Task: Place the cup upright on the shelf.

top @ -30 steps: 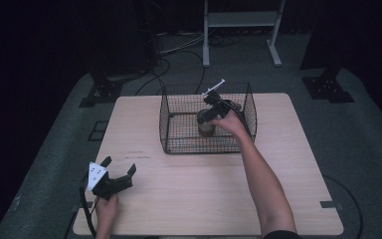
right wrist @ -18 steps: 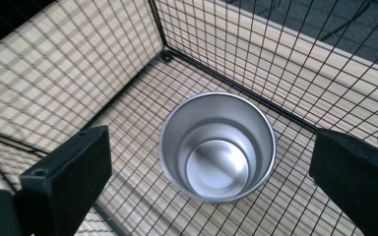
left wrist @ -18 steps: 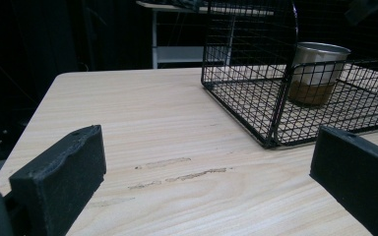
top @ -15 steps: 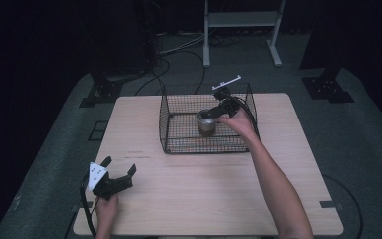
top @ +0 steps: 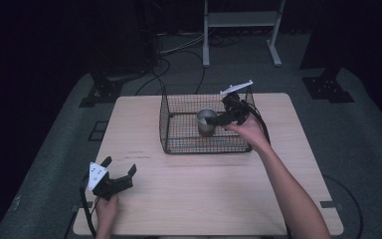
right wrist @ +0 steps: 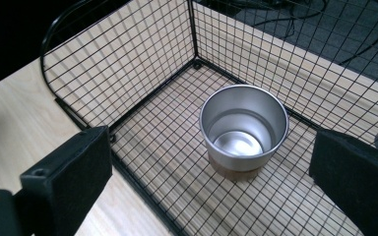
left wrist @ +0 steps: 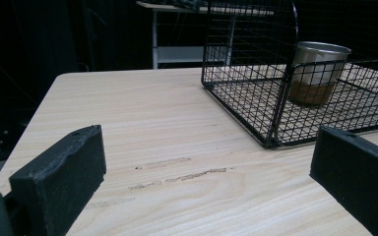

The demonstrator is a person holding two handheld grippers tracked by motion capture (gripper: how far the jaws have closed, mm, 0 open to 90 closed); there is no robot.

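Cup ahead of my right tongs

My right gripper [top: 218, 119] hangs wide open, the steel cup [right wrist: 243, 130] upright in the wire basket [right wrist: 128, 64] just ahead between its jaws; my left gripper [top: 119, 174], also open, sits well apart.

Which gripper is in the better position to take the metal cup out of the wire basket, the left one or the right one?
Probably the right gripper: it hovers open beside the metal cup standing upright in the wire basket. The left gripper, also open, sits at the table's near left corner, outside the basket.
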